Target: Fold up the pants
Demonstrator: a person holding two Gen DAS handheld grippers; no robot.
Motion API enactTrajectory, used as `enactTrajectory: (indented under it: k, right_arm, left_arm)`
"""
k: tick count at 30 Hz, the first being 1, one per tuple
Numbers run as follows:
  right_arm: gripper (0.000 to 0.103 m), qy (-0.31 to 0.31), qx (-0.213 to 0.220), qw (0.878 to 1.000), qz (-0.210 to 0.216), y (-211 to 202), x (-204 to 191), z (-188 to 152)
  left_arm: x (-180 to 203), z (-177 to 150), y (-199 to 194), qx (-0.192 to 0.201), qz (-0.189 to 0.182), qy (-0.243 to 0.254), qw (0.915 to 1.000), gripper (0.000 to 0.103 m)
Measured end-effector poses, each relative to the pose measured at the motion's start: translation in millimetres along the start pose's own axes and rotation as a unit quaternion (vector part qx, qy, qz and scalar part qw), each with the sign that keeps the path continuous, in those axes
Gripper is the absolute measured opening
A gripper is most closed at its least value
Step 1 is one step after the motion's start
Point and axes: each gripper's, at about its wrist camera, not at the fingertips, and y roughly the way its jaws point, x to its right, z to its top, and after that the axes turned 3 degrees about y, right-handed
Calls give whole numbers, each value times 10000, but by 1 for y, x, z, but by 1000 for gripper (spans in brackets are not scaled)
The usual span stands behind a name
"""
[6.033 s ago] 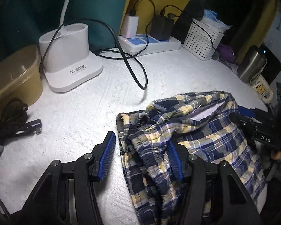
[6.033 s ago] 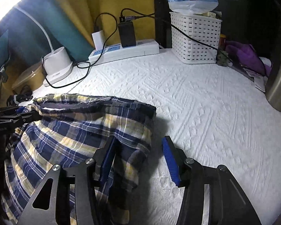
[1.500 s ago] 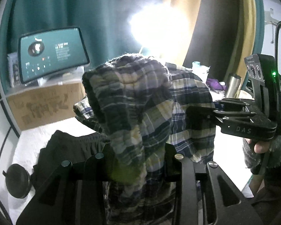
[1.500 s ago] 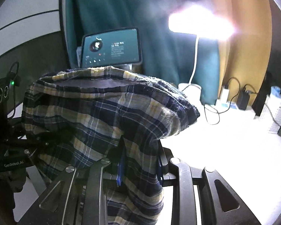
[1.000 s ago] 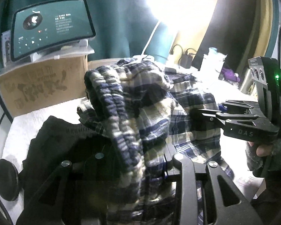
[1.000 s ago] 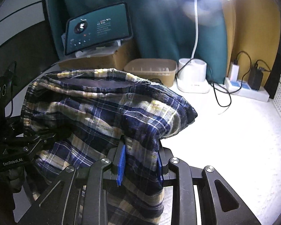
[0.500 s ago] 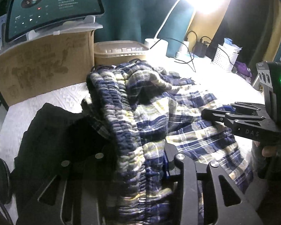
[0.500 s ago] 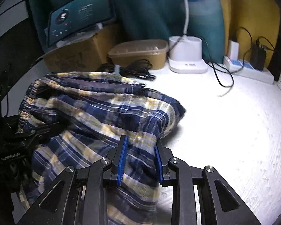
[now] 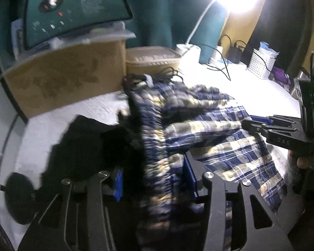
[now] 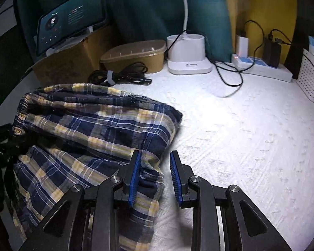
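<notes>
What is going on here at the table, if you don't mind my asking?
A person is folding plaid pants with hand-held tongs. The pants now lie doubled over on the white table cover. The left tongs have just been opening, with the bunched waistband loose between the pads. The right tongs stand apart too, with cloth against only one pad. A dark garment lies beside the pants.

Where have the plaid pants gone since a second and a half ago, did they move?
Yes. The plaid pants came down from screen height and now lie on the white table.
</notes>
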Motion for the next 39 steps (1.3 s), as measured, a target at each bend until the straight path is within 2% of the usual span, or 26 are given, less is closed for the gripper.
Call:
enactTrajectory:
  k: [2, 6, 9, 12, 14, 21, 23, 26, 30, 34, 39]
  right_arm:
    - [32, 44, 37, 10000, -14, -5, 2, 2]
    - [32, 77, 173, 9998, -39, -13, 5, 10]
    - [32, 73, 223, 9997, -62, -13, 8, 16]
    - [37, 59, 205, 9997, -68, -6, 10, 23]
    - [47, 46, 175, 9998, -36, 1, 11, 27]
    - [51, 11, -30, 10000, 33, 27, 14, 31]
    - [56, 6, -78, 10000, 10, 33, 15, 31]
    - [65, 63, -139, 9999, -39, 37, 20, 32]
    - [67, 106, -147, 9998, -16, 37, 22, 33]
    - [67, 89, -111, 9998, -106, 30, 21, 32]
    - [67, 102, -58, 9999, -111, 16, 16, 29]
  left_arm:
    - [-2, 4, -11, 141, 42, 39, 9999, 48]
    - [-3, 14, -26, 512, -218, 117, 9984, 48]
    - [0, 26, -19, 572, -231, 150, 9980, 49]
    - [-2, 32, -1, 399, -24, 156, 9991, 49]
    - [-9, 35, 15, 223, 164, 83, 9996, 49]
    - [-25, 33, 50, -138, 253, -113, 9995, 52]
    - [-27, 33, 54, -168, 251, -151, 9994, 55]
    - [-33, 33, 58, -188, 249, -248, 9992, 62]
    - [-40, 30, 60, -233, 186, -400, 9988, 68]
    - [-33, 32, 52, -263, 355, -361, 9984, 68]
    - [-32, 26, 33, -198, 364, -513, 9978, 68]
